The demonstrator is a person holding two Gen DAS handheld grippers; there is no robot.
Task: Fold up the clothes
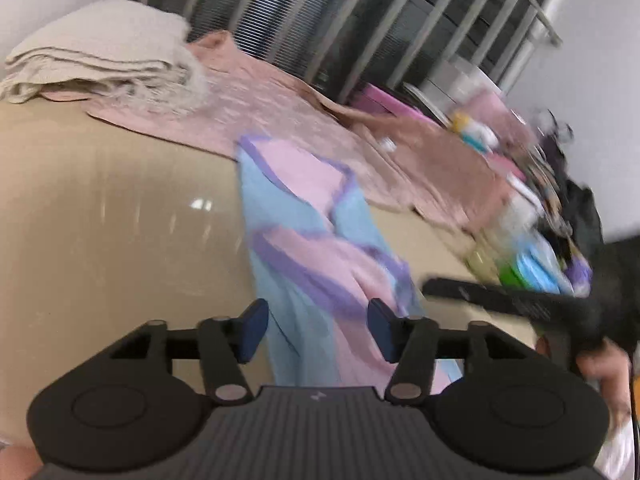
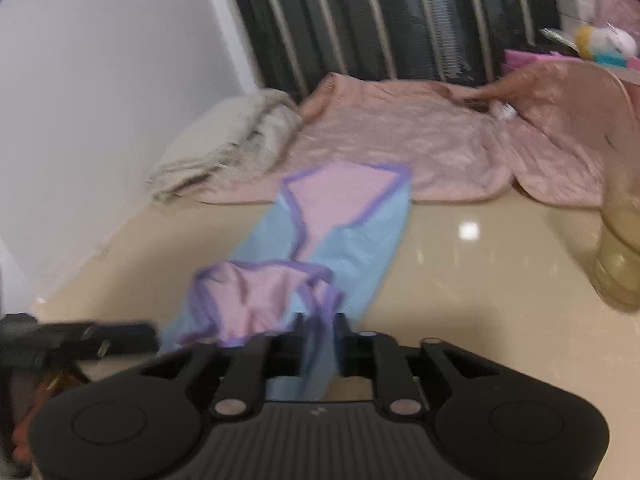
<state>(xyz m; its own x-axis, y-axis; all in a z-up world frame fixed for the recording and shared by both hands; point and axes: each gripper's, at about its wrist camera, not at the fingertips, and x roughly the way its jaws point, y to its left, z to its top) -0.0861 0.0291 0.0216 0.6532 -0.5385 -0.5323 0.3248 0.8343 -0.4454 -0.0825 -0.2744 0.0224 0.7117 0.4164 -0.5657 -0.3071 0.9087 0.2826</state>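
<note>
The right gripper is clamped on the near end of a blue, pink and purple garment stretched up the frame's centre across the glossy beige floor. The left gripper hovers with fingers apart over the garment. A pink blanket lies beyond, folded beige cloth at upper left.

Left claw: blue pads spread wide apart, nothing between them. Right claw: fingers drawn close, pinching cloth fold. Right claw also visible at right edge of left wrist view, bare hand gripping its handle.
</note>
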